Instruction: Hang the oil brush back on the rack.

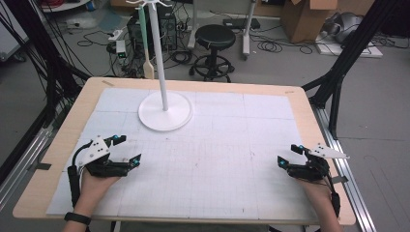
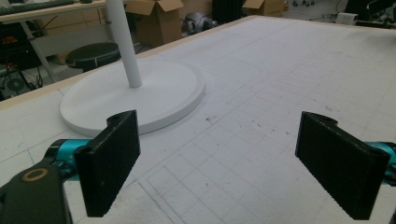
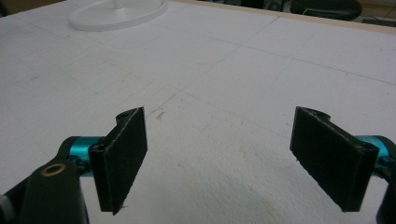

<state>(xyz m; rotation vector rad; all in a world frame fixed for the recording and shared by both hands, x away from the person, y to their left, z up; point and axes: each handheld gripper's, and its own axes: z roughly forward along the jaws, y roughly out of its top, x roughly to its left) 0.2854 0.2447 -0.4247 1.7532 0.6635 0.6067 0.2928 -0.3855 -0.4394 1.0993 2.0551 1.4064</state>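
A white stand with a round base (image 1: 165,116) and a thin upright pole (image 1: 158,53) rests on the far left-centre of the white gridded mat (image 1: 217,145). A utensil (image 1: 145,48) with a pale green handle and a cream head hangs beside the pole from the stand's top. My left gripper (image 1: 128,149) lies low over the mat at the near left, open and holding nothing. In the left gripper view its jaws (image 2: 229,163) stand wide apart, with the stand base (image 2: 135,95) just beyond them. My right gripper (image 1: 289,154) sits at the near right, open (image 3: 233,158) and holding nothing; the stand base (image 3: 119,16) lies far off.
The mat covers a wooden table (image 1: 67,140) with a bare rim all round. Behind the table stand a black stool (image 1: 215,36), cardboard boxes (image 1: 309,17) and cables on the floor. Black frame legs (image 1: 338,77) rise at both sides.
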